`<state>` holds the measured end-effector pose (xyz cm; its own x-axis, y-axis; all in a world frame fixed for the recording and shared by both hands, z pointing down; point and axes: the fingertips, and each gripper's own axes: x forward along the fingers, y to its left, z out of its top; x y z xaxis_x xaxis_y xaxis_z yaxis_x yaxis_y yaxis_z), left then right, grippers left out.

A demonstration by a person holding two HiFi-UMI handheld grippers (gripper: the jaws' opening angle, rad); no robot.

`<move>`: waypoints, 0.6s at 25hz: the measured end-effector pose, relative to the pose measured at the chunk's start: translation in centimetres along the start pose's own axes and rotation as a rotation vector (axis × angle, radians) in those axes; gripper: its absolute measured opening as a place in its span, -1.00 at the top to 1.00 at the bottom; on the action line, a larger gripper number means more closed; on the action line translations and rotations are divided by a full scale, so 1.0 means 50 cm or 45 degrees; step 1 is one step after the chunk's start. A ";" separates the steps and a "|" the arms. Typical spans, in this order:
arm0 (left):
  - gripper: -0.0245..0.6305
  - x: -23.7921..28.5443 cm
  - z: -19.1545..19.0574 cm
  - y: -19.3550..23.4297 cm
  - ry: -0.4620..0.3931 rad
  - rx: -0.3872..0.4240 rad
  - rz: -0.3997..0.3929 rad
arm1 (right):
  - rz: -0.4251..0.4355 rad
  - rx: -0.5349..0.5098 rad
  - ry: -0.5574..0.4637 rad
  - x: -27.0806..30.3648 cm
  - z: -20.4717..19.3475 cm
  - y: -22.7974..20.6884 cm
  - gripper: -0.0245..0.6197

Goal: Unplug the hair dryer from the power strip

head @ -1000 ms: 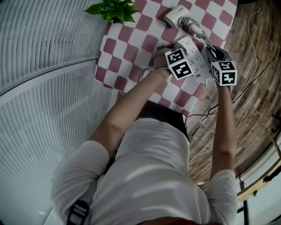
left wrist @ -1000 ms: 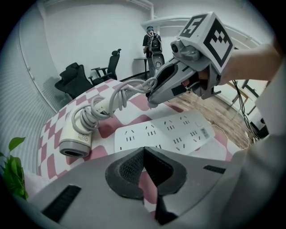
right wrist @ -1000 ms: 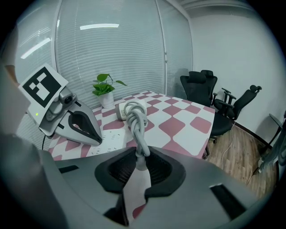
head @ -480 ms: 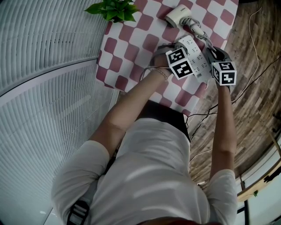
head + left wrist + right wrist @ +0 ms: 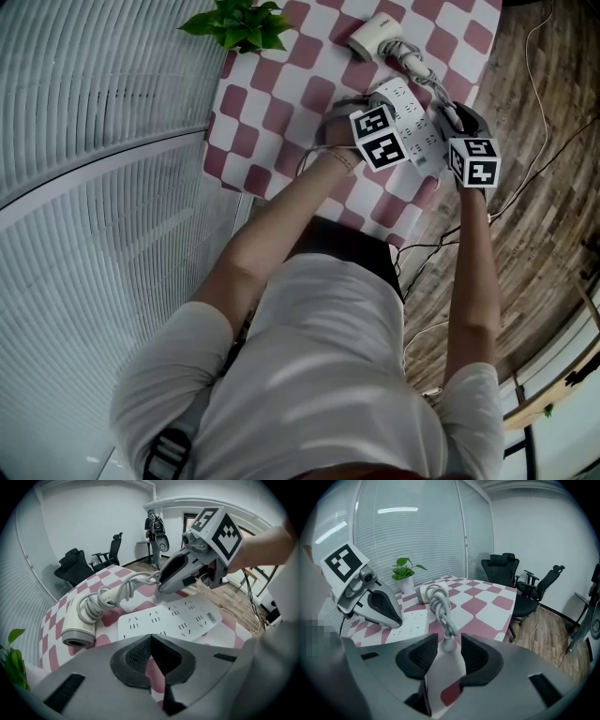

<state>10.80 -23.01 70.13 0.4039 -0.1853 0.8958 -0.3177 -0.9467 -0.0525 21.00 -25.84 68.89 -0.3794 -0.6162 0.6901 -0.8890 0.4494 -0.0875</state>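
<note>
A white power strip [image 5: 419,131] [image 5: 165,620] lies on the red-and-white checked cloth. The white hair dryer [image 5: 373,34] [image 5: 78,623] lies beyond it, its coiled cord [image 5: 439,603] running to the plug [image 5: 446,645]. The plug is out of the strip and sits between the jaws of my right gripper [image 5: 449,654] [image 5: 161,588]. Those jaws are opening, with gaps on both sides of the plug. My left gripper [image 5: 151,638] [image 5: 396,619] is shut on nothing, its tip down at the strip's near edge.
A potted plant [image 5: 239,23] [image 5: 405,571] stands at the table's far corner. The table edge [image 5: 441,202] is close by my right gripper, with wood floor and loose cables [image 5: 530,141] beyond. Black office chairs [image 5: 501,569] stand past the table.
Both grippers stay over the power strip; only the head view shifts slightly.
</note>
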 end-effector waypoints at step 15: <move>0.84 -0.177 0.107 -0.030 -0.503 -0.227 -0.106 | -0.079 0.093 -0.221 -0.170 0.080 0.037 0.46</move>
<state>12.30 -21.38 59.92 0.7203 -0.2297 0.6545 -0.3994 -0.9088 0.1206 21.55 -22.35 60.01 -0.3564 -0.7463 0.5622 -0.9258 0.3632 -0.1048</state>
